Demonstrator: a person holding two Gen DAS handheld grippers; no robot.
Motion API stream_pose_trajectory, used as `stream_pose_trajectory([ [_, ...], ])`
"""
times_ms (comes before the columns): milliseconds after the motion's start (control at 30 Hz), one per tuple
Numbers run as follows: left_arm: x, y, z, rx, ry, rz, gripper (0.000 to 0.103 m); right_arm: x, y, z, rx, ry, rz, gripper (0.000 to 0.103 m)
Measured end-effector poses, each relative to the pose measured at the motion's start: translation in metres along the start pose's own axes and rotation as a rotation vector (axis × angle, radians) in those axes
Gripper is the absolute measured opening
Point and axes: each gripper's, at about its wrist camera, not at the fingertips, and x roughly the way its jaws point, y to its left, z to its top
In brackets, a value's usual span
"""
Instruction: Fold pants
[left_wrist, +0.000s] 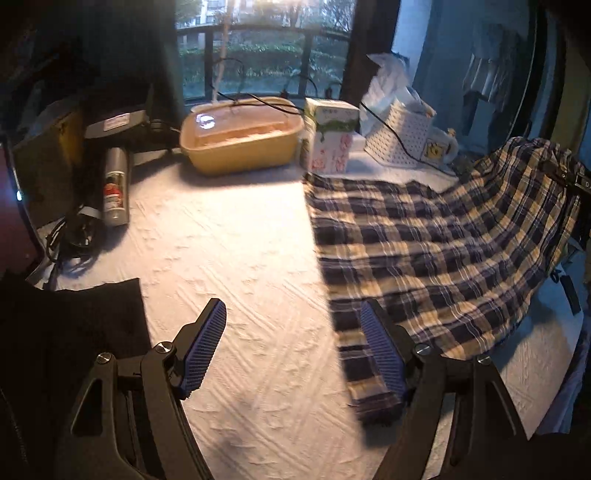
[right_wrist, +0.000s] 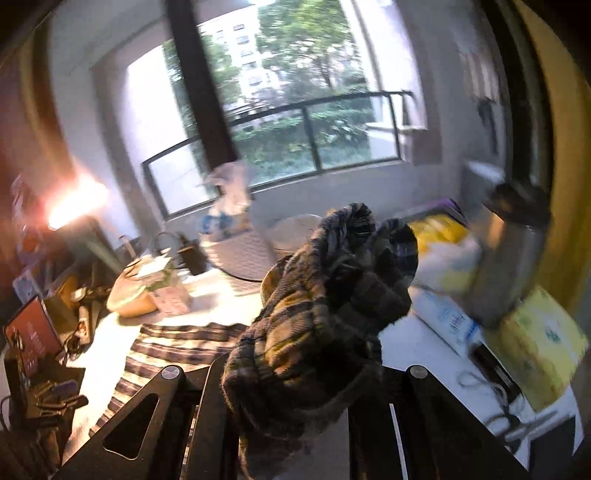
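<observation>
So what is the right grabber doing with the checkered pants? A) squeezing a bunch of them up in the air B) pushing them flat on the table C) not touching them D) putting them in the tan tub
A: the right gripper is shut on a raised bunch of the plaid pants, while the rest lies on the table.

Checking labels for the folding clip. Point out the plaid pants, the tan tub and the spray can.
plaid pants (left_wrist: 424, 236): left wrist view, on the flat spread cloth.
tan tub (left_wrist: 240, 155): left wrist view, on its front wall.
spray can (left_wrist: 115, 184): left wrist view, on the middle of its body.
</observation>
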Motion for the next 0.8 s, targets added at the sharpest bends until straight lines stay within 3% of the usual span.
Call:
stream_pose_trajectory([
  [367,-0.014,0.035,-0.011,-0.047,-0.047,-0.04,0.075,0.062,0.137,-0.003,-0.233,0.102,0.073,0.015],
  [633,-0.017,0.052,-0.015,-0.047,-0.047,-0.025,0.075,0.124,0.234,-0.056,-0.419,0.277,0.149,0.015],
  [733,-0.018,0.057,-0.017,-0.059,-0.047,-0.022,0.075,0.138,0.25,-0.075,-0.46,0.345,0.155,0.015],
  [800,-0.019,0.059,-0.018,-0.065,-0.047,-0.017,0.075,0.143,0.257,-0.085,-0.479,0.374,0.151,0.022],
])
